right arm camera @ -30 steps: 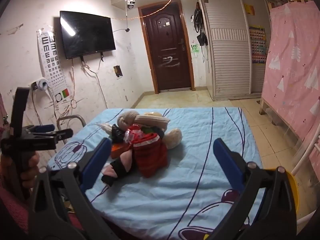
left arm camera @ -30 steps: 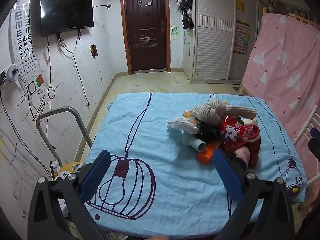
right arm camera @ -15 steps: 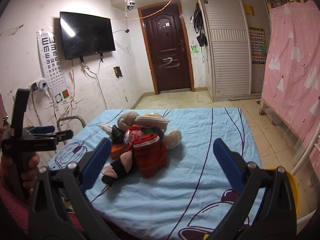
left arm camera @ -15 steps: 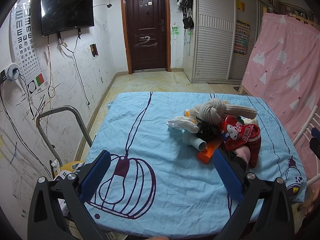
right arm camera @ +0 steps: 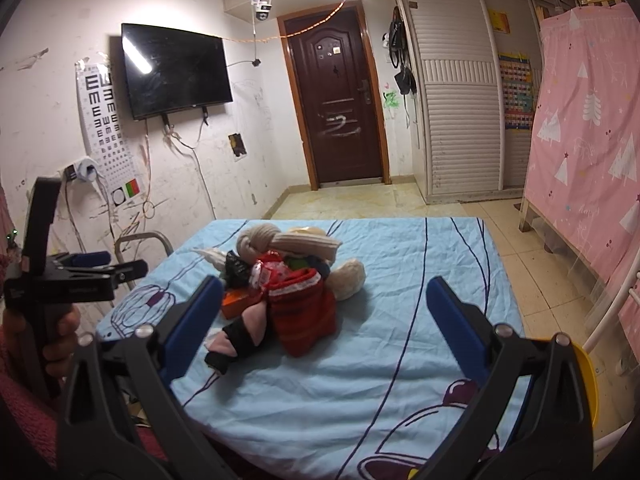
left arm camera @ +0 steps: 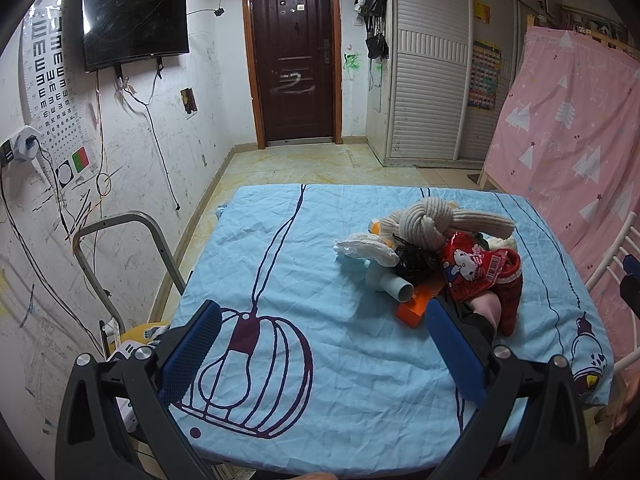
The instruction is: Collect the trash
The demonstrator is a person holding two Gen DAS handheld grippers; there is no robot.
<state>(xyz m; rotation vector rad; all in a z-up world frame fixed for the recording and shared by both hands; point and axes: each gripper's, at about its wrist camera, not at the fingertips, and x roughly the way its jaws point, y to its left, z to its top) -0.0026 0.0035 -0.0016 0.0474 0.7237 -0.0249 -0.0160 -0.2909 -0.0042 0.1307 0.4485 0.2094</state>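
Note:
A pile of mixed items lies on the light blue cloth-covered table (left arm camera: 304, 280): a red snack wrapper (left arm camera: 470, 270), a white tissue (left arm camera: 366, 248), a black plastic bag (left arm camera: 414, 258), a white tube (left arm camera: 390, 284), an orange box (left arm camera: 418, 304), a knotted beige knit (left arm camera: 428, 222) and a red sock (right arm camera: 306, 312). My left gripper (left arm camera: 320, 344) is open and empty, above the near table edge, left of the pile. My right gripper (right arm camera: 324, 320) is open and empty, with the pile (right arm camera: 280, 280) beyond its left finger.
A yellow bin (right arm camera: 586, 376) stands by the table's right near corner; another yellow bin (left arm camera: 140, 330) sits at the left below a grey metal frame (left arm camera: 120, 240). A pink curtain (left arm camera: 568, 152) hangs at the right. The left gripper (right arm camera: 76, 276) shows at the right wrist view's left.

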